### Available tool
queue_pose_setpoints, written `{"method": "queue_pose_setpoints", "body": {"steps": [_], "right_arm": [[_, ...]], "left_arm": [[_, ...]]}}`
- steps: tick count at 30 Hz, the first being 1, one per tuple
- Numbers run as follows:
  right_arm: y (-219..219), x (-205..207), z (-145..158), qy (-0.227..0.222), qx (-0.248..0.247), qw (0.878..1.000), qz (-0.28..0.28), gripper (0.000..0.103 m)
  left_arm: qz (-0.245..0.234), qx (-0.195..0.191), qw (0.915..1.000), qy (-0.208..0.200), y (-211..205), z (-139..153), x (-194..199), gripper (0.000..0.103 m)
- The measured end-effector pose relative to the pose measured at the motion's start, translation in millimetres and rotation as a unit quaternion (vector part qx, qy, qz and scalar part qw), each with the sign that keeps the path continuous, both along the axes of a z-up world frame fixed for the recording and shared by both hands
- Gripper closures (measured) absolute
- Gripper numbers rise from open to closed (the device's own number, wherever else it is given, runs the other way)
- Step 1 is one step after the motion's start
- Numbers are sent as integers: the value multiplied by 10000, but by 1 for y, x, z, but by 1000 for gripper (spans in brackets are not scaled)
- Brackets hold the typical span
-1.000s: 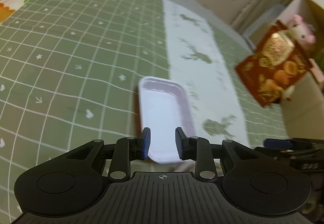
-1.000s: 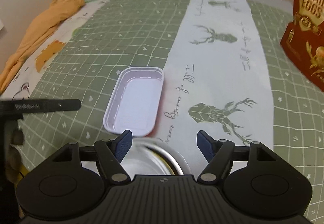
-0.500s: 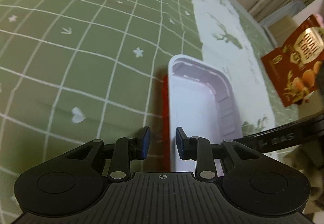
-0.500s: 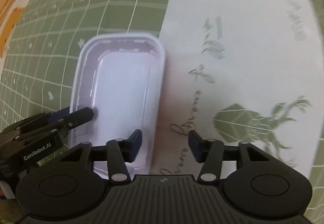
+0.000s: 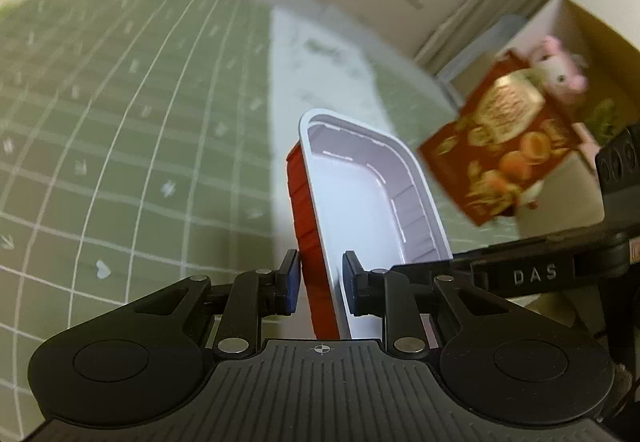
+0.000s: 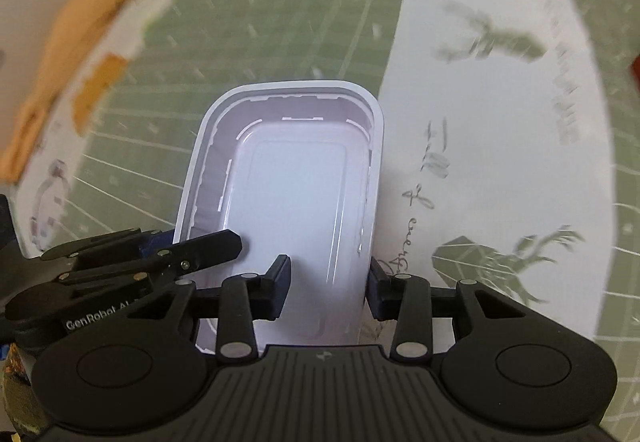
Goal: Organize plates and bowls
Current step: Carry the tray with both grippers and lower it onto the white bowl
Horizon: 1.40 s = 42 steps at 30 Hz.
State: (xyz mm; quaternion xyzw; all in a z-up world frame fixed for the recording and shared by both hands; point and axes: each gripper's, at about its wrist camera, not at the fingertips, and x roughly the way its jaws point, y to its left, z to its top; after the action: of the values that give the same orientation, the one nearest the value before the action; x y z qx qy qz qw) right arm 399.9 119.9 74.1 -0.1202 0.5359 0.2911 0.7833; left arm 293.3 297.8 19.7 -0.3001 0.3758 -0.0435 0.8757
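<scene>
Item: one rectangular tray [image 5: 360, 202], white inside, red outside, held between two grippers above a green checked cloth [image 5: 120, 122] with a white deer-print strip [image 6: 480, 122] down its middle. Left gripper [image 5: 320, 284]: jaws narrow and closing, straddling the tray's left long wall, one pad outside against the red face, one inside; firm contact on the outer side could not be confirmed. Right gripper [image 6: 326, 284]: jaws at their narrowest, clamped across the tray's right long wall, one pad inside the basin, one outside the rim. Position of tray: tilted and apparently lifted clear of the cloth, over the seam where green check meets the white strip, towards the near edge. Progress, as judged: early; one tray taken up, nothing seen stacked or set in a final place, and no other plate or bowl visible in either view. Remaining: carrying this tray to its place and dealing with any other dishes out of frame. Left view only: the tray's red outside, a red food box [image 5: 508, 146] and a pink plush toy [image 5: 560, 70] off the far right corner. Right view only: an orange cloth [image 6: 80, 22] along the left edge, the deer print, and the whole tray basin, empty.
</scene>
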Motion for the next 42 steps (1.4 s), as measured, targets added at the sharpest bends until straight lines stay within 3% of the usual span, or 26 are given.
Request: {"method": "queue_pose_setpoints", "body": {"steps": [3,6,12,16,21,42], "right_arm": [[-25,-39,42,-319,276,9991,37,62],[-51,-77,59,-446,346,9984,-10,61],[-92,-134,38,-428,213,9989,8,57],[-102,-140,5,-32,99,9999,-53,57],[-100,-134,-27,288,19,9995,-135,57],[-105,-131,-20,176,90,9996,-214,57]], "left_arm": [[-193,220,9995,-148,-25,36,-22,76],[-443,246,9987,-67,-45,49,-41,73],[-825,368,9953,359,-75,29,-68,73],[-861,220,9930,780,-77,1,-68,73],[-999,69,9897,1026,-75,-20,-63,77],[-939,-143,9922,810,-60,-12,-74,77]]}}
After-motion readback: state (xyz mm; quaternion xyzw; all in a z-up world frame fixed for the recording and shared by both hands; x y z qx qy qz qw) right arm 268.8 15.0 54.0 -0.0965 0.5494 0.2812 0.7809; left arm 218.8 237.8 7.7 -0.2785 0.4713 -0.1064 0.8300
